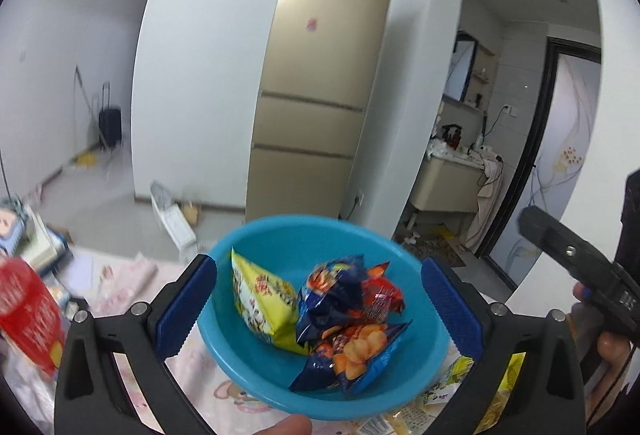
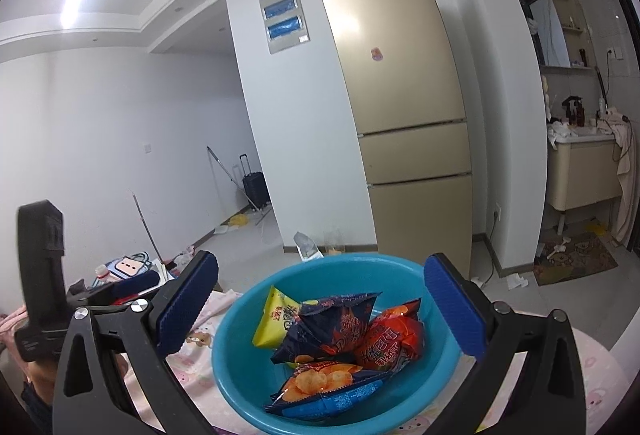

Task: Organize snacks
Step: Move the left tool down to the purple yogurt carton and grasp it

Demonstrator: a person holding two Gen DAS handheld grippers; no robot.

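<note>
Four snack packets (image 1: 320,319) already lie in the blue bowl (image 1: 256,235) on the desk. Both my left hand-held gripper (image 1: 320,307) and right hand-held gripper (image 2: 320,307) stand wide, empty. More packets (image 1: 448,391) remain loose, near right of the bowl.

A glossy, smooth turquoise plastic bowl (image 1: 240,347) holds crinkled foil-like snack packets: a shiny yellow packet (image 1: 260,303) at nine o'clock in the bowl, a dark blue packet (image 1: 324,295) at the centre, a red-orange packet (image 1: 380,299) at three o'clock, all with a bright printed sheen. The left gripper (image 1: 316,307) shows matt black plastic arms, bright metal rivets and blue pads (image 1: 186,309) of rough, knurled texture; the right gripper (image 2: 320,307) looks the same. Beneath lies a soft pink printed cloth (image 1: 224,399). Beyond, at twelve o'clock, stands a fridge (image 1: 320,95) with a satin, champagne-coloured metallic finish.
</note>
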